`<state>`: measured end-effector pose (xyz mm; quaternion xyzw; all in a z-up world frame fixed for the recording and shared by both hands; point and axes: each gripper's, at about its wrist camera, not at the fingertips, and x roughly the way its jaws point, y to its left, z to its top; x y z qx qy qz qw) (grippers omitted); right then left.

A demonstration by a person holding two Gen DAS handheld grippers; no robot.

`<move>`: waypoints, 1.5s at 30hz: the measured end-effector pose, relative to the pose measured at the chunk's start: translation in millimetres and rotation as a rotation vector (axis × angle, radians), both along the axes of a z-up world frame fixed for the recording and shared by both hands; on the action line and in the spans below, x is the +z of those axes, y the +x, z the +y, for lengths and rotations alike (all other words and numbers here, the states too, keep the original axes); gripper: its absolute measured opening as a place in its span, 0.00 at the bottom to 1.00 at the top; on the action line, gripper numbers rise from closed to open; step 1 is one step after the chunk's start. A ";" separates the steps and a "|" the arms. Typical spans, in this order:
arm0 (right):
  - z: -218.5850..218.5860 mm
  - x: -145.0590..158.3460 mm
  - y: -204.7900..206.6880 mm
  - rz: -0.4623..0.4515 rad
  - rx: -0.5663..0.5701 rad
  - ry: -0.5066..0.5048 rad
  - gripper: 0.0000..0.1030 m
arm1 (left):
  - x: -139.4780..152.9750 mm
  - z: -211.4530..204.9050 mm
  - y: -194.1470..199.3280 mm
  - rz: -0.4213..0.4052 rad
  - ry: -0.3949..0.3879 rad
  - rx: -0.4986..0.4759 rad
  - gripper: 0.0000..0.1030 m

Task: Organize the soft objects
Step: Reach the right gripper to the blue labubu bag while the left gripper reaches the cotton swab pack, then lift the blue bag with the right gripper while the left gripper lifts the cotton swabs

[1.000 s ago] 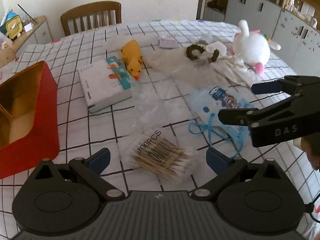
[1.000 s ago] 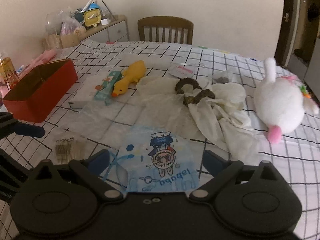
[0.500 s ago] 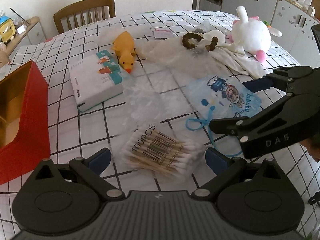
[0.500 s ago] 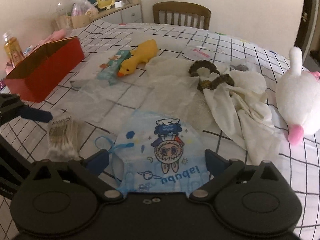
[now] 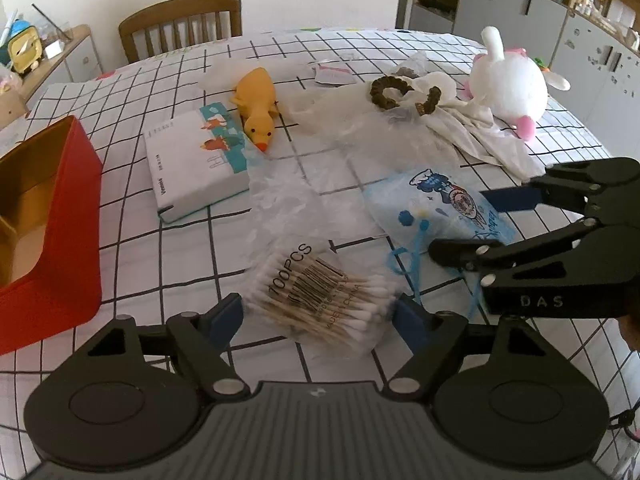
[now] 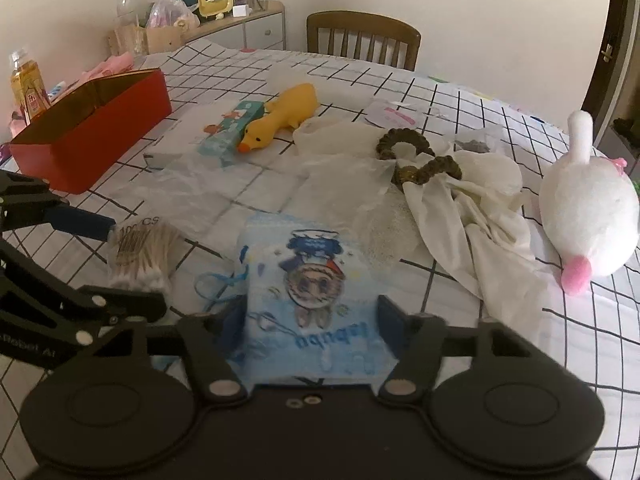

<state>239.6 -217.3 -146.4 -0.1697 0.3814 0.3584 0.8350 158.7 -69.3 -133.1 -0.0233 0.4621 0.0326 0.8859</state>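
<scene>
A: We have 2 grasps going at once. The left gripper [image 5: 318, 314] straddles the pack of cotton swabs [image 5: 320, 306], which lies flat on the bench [image 5: 132, 256] just in front of us; its fingers have just been closing, and the blue pads look to sit right at the pack's 2 ends, though we cannot tell if they press yet

B: And the right gripper [image 6: 312, 320] has the blue cartoon pouch [image 6: 310, 280] between its fingers, also just closing, narrower than the left. The pads seem to meet the pouch's edges, but the blur hides real contact

A: So we close slowly and evenly. We judge the swab wrapper slippery, so we should squeeze until the pack bows slightly, then lift straight

B: Agreed. On our side the pouch's blue string [image 6: 218, 280] trails toward the swabs; we lift gently so it does not snag them

A: Then both probably go to the red box [image 5: 44, 224] at the left, well apart from the yellow duck [image 5: 256, 114] and the white plush [image 5: 508, 88]
</scene>
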 end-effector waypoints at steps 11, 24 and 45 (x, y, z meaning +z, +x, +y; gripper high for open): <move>-11.9 15.0 -14.7 0.034 -0.039 0.052 0.25 | 11.0 5.5 -15.7 -0.021 -0.030 0.026 0.77; -0.5 62.3 -40.5 0.038 -0.032 0.108 0.26 | 47.9 24.7 -36.8 -0.079 -0.041 0.052 0.77; 117.5 116.5 -58.2 0.002 0.086 0.142 0.29 | 101.0 138.0 -50.8 -0.170 0.001 0.152 0.77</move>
